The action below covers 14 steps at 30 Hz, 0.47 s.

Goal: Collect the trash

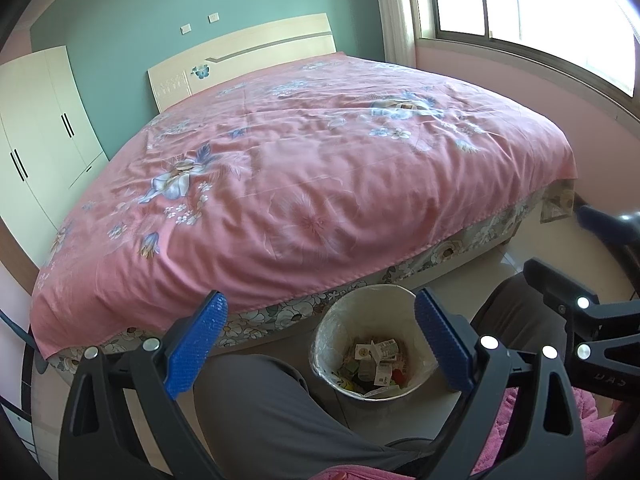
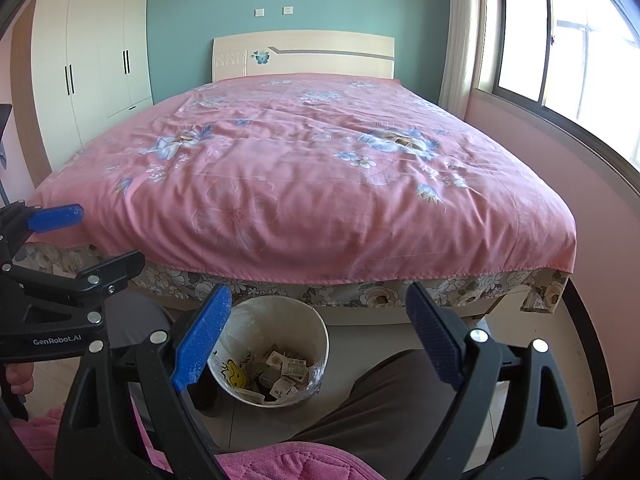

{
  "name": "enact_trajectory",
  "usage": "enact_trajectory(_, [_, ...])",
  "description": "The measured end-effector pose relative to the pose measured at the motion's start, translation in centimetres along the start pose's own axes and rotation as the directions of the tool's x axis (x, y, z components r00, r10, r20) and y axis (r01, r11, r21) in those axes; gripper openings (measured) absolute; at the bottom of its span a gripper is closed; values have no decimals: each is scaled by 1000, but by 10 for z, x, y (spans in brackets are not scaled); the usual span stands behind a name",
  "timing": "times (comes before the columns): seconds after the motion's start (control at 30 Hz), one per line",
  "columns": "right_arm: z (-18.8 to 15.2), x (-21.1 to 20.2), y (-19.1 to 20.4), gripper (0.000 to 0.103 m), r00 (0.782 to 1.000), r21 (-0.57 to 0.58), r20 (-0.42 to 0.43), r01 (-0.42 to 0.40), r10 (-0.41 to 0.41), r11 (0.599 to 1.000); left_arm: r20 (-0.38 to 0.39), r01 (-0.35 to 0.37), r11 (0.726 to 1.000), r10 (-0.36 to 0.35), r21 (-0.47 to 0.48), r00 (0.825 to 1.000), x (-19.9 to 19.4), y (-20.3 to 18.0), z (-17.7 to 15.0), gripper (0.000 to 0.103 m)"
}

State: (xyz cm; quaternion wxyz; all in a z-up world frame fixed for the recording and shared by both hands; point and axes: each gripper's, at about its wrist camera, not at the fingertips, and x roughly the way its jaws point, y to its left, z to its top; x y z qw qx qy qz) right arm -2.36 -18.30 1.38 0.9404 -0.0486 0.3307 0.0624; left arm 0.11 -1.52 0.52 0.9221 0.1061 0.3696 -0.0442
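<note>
A small white bin [image 1: 360, 310] with a clear liner stands on the floor at the foot of the bed, between a person's knees. Paper scraps and labels [image 1: 378, 360] lie in its bottom. My left gripper [image 1: 320, 296] hovers above and in front of it, blue pads wide apart with nothing between them. From the right wrist view the same bin [image 2: 272, 318] and its scraps [image 2: 284, 368] sit just below my right gripper [image 2: 319, 290], which is also open and holds nothing. Each gripper shows in the other's view: the right gripper [image 1: 560, 240] at the right edge, the left gripper [image 2: 100, 236] at the left edge.
A wide bed with a pink flowered cover [image 2: 304, 184] fills the middle; no loose item shows on it. A person's legs in grey trousers [image 1: 272, 412] flank the bin, over a pink quilted cloth [image 2: 280, 464]. A white wardrobe [image 2: 92, 60] stands at the left and a window [image 2: 560, 48] at the right.
</note>
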Motion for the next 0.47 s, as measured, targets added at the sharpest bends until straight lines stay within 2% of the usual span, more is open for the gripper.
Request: enact_trajectory(0.47, [-1,2,0,87,1000,1,-7,-6,6,1000,-22,3,1000,-3,1,1000,5,-3,-1,96])
